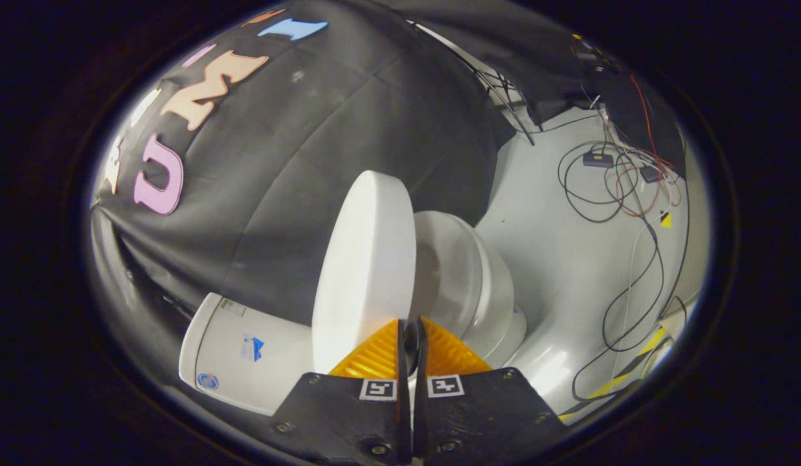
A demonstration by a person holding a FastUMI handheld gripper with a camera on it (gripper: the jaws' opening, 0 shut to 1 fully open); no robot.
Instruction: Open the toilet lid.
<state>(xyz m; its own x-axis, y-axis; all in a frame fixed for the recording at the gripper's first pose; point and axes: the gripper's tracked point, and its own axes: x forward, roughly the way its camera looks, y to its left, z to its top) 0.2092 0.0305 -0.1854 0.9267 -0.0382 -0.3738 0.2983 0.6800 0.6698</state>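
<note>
My gripper (411, 333) has its jaws pressed almost together, pinching the thin edge of the toilet lid (364, 272) between them. The white lid stands raised, lifted clear of the toilet bowl (468, 285), whose open seat sits just beyond and beside the jaws. On the lid's other side I see the white tank (238, 353), set against the black cloth wall (296, 162). Past the bowl, the pale floor (568, 259) carries loose black and red cables (623, 188).
</note>
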